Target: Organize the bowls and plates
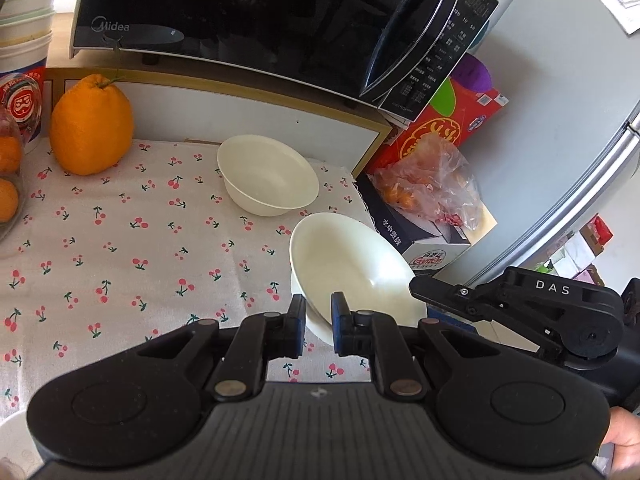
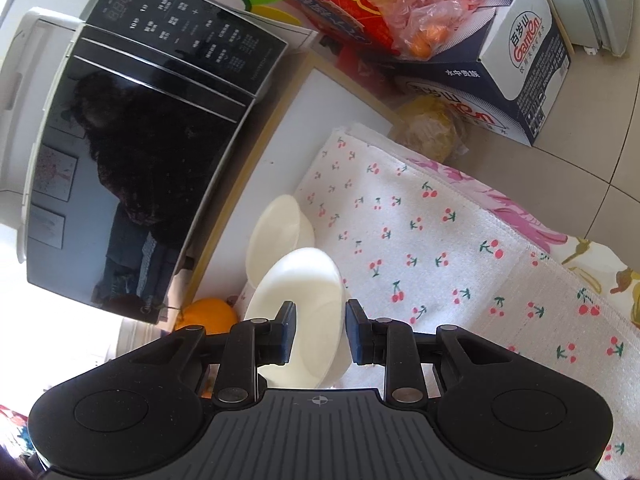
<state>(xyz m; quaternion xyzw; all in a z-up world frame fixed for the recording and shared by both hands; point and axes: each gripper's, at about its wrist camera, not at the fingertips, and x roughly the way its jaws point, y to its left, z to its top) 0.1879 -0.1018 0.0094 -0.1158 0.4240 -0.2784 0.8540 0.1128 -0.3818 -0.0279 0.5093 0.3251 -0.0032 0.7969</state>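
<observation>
Your left gripper (image 1: 318,322) is pinched down tight on the near rim of a glossy white ceramic bowl (image 1: 352,268), which sits tilted in the lower middle of the left wrist view, with its far side out past the edge of the cherry-print white tablecloth (image 1: 120,248). Your right gripper (image 2: 320,330) has its fingers narrowed onto what looks like that same bowl (image 2: 300,320) from the other side, though in the right wrist view it's hard to be sure both pads really press on it. You can see the right gripper's black arm (image 1: 520,304) poking in at the right edge of the left view, tip right by the bowl's rim.

A second plain white round bowl (image 1: 268,176) sits upright on the cloth just behind the held one, centre frame, close to the white cabinet panel under the black Midea microwave (image 1: 248,12). A big bumpy orange citrus fruit (image 1: 91,126) stands at the left of the frame, well apart from both bowls. A stack of white paper bowls (image 1: 26,20) fills the upper left corner. Off to the right there's a clear plastic bag of oranges (image 1: 428,184) on a navy and white cardboard box (image 1: 424,248).
</observation>
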